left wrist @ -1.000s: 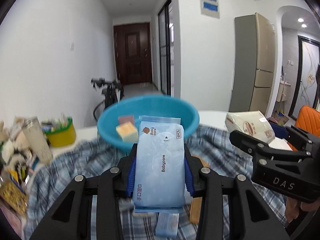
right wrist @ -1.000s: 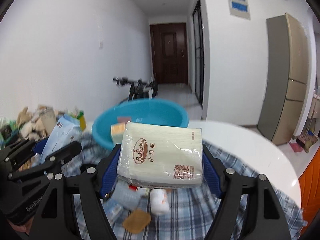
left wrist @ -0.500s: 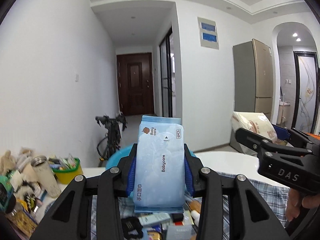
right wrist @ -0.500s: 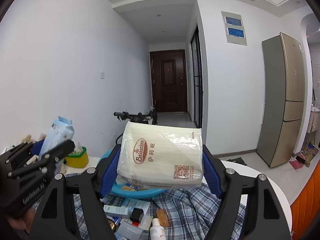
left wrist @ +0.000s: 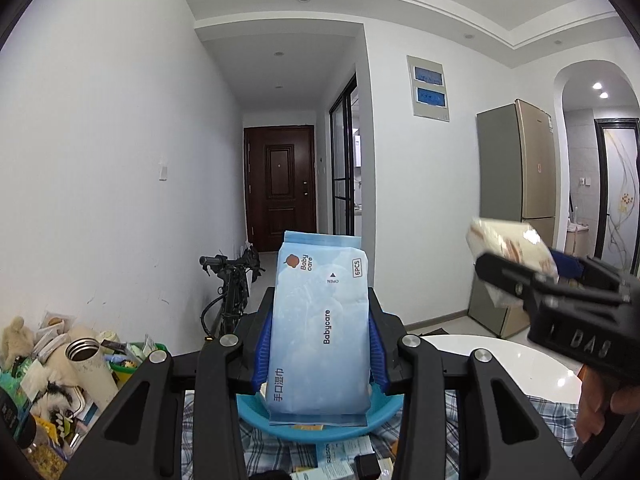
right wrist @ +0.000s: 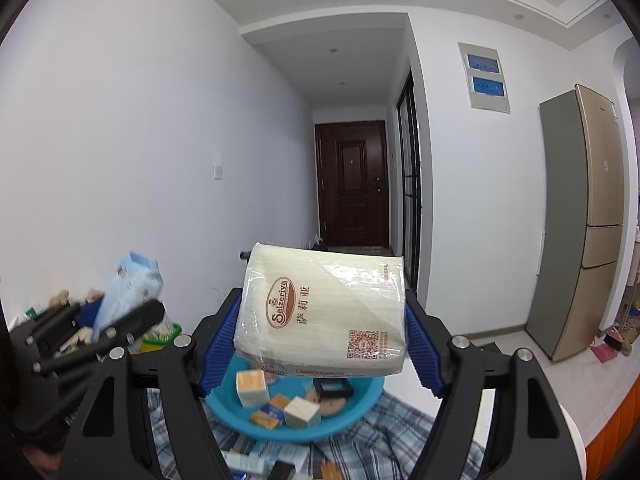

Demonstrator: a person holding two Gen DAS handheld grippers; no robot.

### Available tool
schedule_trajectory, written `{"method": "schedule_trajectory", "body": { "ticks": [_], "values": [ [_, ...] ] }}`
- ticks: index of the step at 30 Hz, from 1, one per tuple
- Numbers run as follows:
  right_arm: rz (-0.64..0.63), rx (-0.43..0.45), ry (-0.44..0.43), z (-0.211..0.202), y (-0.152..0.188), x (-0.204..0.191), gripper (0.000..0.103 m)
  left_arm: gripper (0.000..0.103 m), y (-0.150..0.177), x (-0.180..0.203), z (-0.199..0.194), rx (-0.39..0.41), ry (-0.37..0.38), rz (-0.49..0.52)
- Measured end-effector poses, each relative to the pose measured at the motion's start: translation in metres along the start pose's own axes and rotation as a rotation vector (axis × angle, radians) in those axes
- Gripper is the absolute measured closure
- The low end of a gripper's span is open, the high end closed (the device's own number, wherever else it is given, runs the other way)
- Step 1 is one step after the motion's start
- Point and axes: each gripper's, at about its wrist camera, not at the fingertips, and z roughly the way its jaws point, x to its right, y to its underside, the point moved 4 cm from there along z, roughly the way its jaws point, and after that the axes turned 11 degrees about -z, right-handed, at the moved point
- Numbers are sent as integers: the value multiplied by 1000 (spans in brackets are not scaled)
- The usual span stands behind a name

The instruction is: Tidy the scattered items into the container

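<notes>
- The blue wipes pack [left wrist: 320, 336] stands upright in the middle of the left view, squeezed tight by the left gripper [left wrist: 319, 344].
- The white napkin pack [right wrist: 324, 312] sits in the middle of the right view, gripped by the right gripper [right wrist: 322, 344].
- The blue bowl [right wrist: 352, 420] is low in both views, under the packs, with small boxes inside.
- It rests on a checked cloth [right wrist: 384, 440].

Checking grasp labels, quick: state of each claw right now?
Left claw: closed on the Babycare wet wipes pack.
Right claw: closed on the Saizeriya napkin pack.
</notes>
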Motion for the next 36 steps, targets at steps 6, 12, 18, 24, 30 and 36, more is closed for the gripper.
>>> {"method": "schedule_trajectory", "body": {
  "ticks": [6, 12, 18, 24, 30, 36],
  "values": [
    [13, 23, 4, 17, -7, 4, 30, 61, -3, -2, 21, 1, 3, -5],
    [31, 3, -2, 39, 1, 6, 30, 61, -1, -2, 48, -11, 7, -3],
    [28, -1, 6, 54, 3, 8, 30, 61, -1, -4, 72, -22, 19, -4],
    [55, -12, -4, 71, 6, 13, 30, 61, 2, -8, 93, -37, 21, -2],
    [68, -31, -6, 89, 9, 21, 30, 61, 6, -14, 107, -41, 9, -3],
    [91, -81, -19, 106, 30, 22, 30, 61, 23, -22, 129, -80, 9, -36]
  ]
}}
